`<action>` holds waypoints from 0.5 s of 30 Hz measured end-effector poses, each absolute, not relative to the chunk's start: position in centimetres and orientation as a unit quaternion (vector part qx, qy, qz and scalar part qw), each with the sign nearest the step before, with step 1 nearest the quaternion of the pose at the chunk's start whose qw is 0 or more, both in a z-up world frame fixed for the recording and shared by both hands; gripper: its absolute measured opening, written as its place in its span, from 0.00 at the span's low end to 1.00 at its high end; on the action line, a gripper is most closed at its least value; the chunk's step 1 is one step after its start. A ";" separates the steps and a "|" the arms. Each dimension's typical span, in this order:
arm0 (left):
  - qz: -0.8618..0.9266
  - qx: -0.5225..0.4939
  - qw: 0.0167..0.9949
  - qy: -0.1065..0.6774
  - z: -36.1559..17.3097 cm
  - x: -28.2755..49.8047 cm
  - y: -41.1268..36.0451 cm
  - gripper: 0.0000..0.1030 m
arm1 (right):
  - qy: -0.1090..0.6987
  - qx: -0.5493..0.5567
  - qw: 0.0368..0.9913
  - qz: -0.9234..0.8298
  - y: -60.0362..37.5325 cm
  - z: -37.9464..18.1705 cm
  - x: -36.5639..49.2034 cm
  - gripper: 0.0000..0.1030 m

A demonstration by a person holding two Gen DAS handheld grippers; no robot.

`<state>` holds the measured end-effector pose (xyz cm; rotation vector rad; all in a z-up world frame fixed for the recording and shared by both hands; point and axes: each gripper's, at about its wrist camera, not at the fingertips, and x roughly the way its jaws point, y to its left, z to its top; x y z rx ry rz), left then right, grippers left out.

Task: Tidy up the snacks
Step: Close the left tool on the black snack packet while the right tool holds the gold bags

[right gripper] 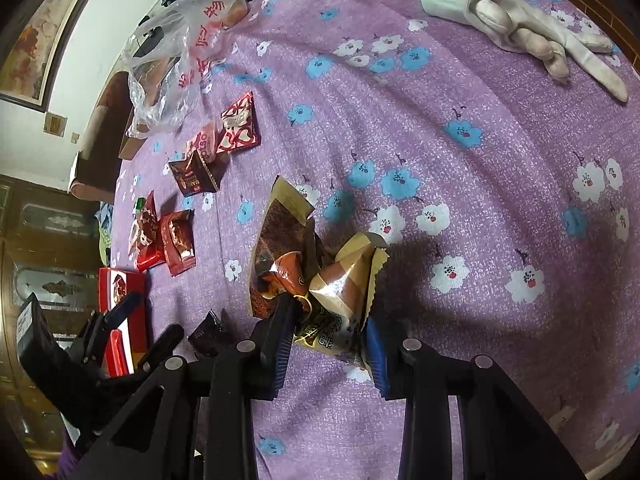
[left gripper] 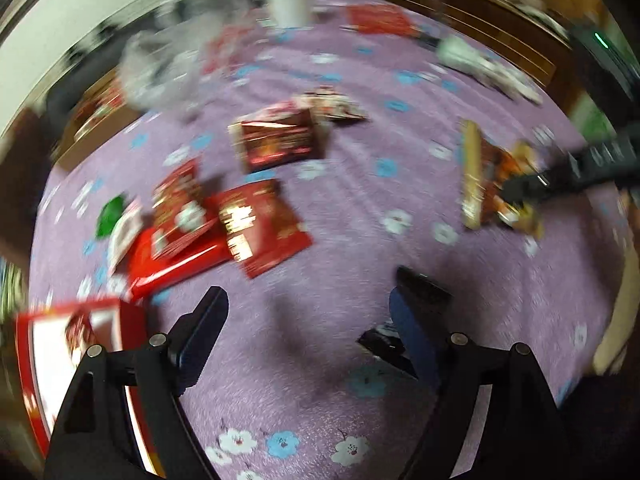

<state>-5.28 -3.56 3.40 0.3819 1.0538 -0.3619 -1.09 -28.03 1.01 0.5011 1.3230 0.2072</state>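
Note:
In the right wrist view my right gripper [right gripper: 328, 340] is shut on a bunch of brown and gold snack packets [right gripper: 316, 280] just above the purple flowered cloth [right gripper: 460, 184]. The blurred left wrist view has that same gripper [left gripper: 520, 190] with the packets [left gripper: 488, 176] at the far right. My left gripper [left gripper: 312, 316] is open, nothing between its fingers. A small dark packet [left gripper: 382, 342] lies on the cloth beside its right finger. Several red packets [left gripper: 260, 228] lie ahead on the left, with a red box [left gripper: 76, 340] at the near left.
A crumpled plastic bag [right gripper: 180, 52] and a white glove [right gripper: 520, 28] lie at the far side of the cloth. A white cup [left gripper: 286, 0] stands at the back. Dark wooden furniture [left gripper: 480, 20] lines the far right.

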 end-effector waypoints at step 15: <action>-0.274 0.205 0.781 0.522 0.3 -4.3 -6.5 0.80 | 0.610 0.231 0.752 0.094 -28.0 0.9 -1.0 0.34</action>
